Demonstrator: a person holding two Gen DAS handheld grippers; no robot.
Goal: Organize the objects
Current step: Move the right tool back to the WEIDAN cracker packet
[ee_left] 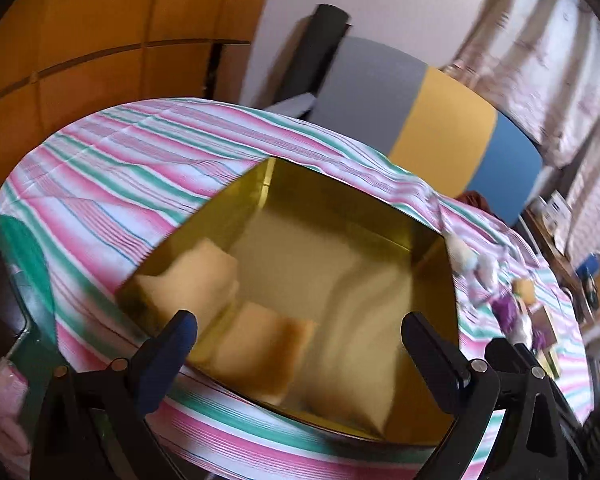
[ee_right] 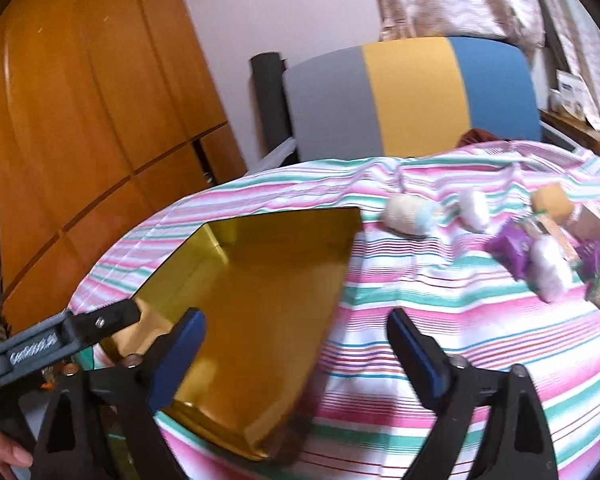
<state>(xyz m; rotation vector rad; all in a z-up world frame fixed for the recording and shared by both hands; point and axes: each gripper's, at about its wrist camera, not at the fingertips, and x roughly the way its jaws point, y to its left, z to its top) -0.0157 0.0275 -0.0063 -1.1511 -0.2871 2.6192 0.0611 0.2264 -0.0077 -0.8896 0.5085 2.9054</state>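
Both empty — left hand-held gripper (ee_left: 300,338) hovering spread over gold tin (ee_left: 342,216) on striped bench (ee_left: 112,168); right hand-held gripper (ee_right: 296,340) gaping beside tin. Loose items (ee_right: 412,214) lying right — approaching low, squeezing soft ones gently advisable.

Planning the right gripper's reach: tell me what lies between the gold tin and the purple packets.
Right wrist view: between the gold tin and the purple packets lies striped cloth, bare but for a cream roll near the tin's far corner.
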